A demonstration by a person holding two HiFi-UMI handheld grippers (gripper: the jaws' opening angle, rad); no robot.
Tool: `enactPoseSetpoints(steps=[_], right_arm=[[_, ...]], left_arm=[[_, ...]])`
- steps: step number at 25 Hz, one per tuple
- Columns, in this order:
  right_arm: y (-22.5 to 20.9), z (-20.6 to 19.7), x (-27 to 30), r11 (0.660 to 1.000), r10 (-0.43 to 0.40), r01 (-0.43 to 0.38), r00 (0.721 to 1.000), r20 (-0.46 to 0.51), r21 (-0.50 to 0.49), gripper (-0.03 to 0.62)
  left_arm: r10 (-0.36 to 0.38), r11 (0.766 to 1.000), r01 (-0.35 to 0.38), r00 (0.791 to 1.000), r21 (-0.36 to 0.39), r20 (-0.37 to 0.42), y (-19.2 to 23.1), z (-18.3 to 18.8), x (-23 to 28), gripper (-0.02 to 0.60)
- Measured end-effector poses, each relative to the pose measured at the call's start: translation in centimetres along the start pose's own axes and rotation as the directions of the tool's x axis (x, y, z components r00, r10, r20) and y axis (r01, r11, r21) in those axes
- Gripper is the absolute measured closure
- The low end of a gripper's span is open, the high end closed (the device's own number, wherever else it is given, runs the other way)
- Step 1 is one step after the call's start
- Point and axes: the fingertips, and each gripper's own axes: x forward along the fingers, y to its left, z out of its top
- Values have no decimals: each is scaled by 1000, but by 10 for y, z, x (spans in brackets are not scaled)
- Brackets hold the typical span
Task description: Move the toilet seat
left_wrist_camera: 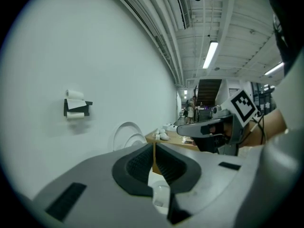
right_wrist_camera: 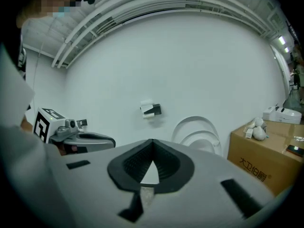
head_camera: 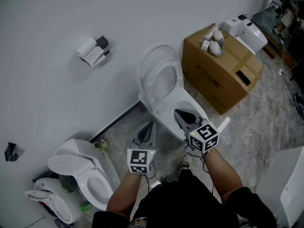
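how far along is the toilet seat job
Done: nothing evident; the toilet seat stands upright against the wall. In hand: nothing; left claw and right claw are shut, empty, short of it. Left: likely reaching, gripping and moving the seat.

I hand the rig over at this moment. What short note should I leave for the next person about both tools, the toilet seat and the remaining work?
Left tool: shut, empty, over the floor beside the toilet bowl.
Right tool: shut, empty, over the bowl.
Toilet seat: raised together with the lid, upright near the wall; neither tool touches it.
Done: nothing that can be confirmed from here.
Remaining: the seat is not yet held; probably open a tool, grip the seat's edge and move it.
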Motion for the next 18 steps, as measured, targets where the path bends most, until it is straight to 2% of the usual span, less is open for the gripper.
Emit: enactPoseSetpoints(steps=[5, 10, 18], right_arm=[[26, -15, -19, 998, -62, 62, 998, -12, 6, 588], [39, -21, -50, 994, -109, 109, 994, -20, 3, 588], [26, -19, -106, 992, -127, 127, 992, 4, -3, 588]], left_arm=[[-61, 998, 61, 998, -13, -5, -2, -14, -22, 566], [-108, 994, 108, 994, -24, 5, -22, -15, -39, 566], [-116, 993, 116, 993, -6, 7, -69, -13, -40, 566]])
